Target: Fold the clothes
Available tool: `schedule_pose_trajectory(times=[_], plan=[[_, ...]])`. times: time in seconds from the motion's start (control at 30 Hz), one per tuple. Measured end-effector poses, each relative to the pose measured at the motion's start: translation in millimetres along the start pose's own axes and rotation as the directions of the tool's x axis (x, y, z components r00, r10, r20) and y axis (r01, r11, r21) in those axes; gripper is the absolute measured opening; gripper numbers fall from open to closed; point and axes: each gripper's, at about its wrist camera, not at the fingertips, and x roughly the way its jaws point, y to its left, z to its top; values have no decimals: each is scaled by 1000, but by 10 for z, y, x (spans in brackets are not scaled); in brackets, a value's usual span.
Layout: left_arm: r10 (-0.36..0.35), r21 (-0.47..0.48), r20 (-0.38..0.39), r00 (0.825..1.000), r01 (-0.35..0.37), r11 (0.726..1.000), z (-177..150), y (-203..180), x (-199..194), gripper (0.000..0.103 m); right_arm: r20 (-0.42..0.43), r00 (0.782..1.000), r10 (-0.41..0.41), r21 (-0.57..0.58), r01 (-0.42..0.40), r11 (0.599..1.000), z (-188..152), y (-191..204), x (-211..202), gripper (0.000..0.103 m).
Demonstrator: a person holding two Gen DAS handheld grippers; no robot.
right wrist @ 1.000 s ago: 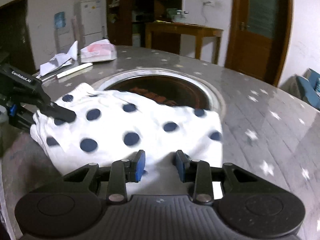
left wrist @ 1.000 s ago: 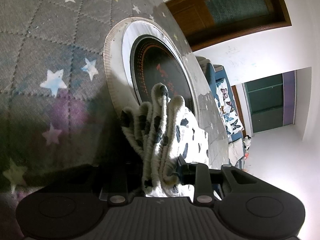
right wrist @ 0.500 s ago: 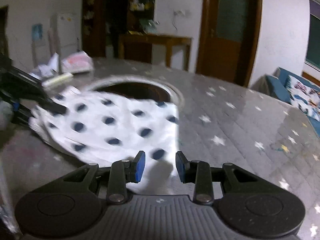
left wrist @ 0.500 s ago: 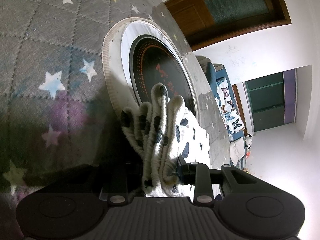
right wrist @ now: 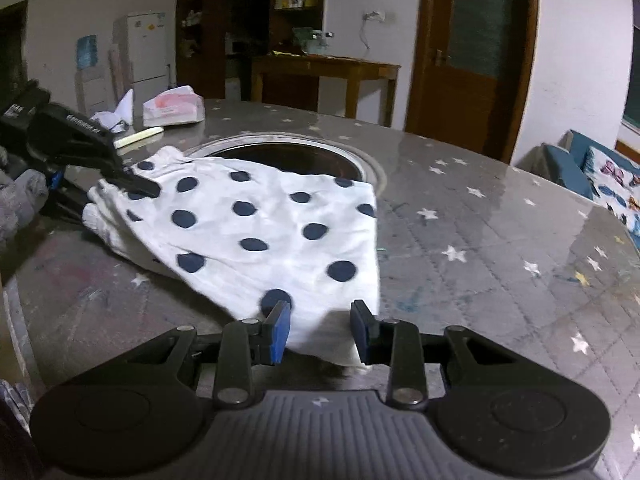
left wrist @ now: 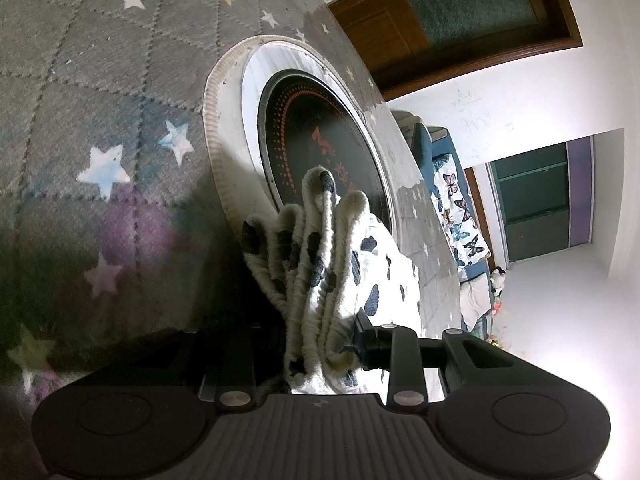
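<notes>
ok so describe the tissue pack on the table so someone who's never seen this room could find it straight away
Start at the round grey star-patterned table and look past the polka-dot garment to the far left edge. There lies the tissue pack, soft, white and pink. The crumpled white paper and pale stick beside it carry no pink.

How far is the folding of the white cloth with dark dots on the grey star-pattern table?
Done: the white dotted garment lies spread flat, partly over the round black hotplate.
In hand: the left gripper is clamped on its gathered waistband; the right gripper stands at the near hem with the pads apart, gripping nothing.
Left: no fold shows yet; the hem must be gripped and folded over.
</notes>
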Motion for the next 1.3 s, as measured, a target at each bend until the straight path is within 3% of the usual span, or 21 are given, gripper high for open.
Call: schedule_pose_trajectory(times=[0.2, 0.63, 0.73, 0.8, 1.0, 1.3], plan=[[4, 6, 2, 1000, -4, 1000, 4, 11, -7, 33, 23, 999, 27, 104, -29, 994, 172, -215, 87, 33], [34, 55, 3, 999, -34, 998, 17, -59, -16, 33, -10, 997, 82, 258, -77, 963, 410, -455, 747, 34], [57, 87, 7, 998, -57, 995, 10, -115, -16, 33, -8, 995, 101, 285, -95, 954, 411, -441, 764, 11], [80, 113, 12, 997, -81, 990, 5, -180, -11, 33, 4, 995, 102, 295, -99, 950, 400, -424, 740, 8], [90, 196, -6, 996, -87, 977, -4, -463, 57, 33, 67, 996, 55, 305, -73, 949, 422, -463, 477, 7], [62, 341, -98, 993, -25, 940, -98, -1208, 599, 33, 109, 987, -119, 335, 77, 939, 405, -912, -38, 6]])
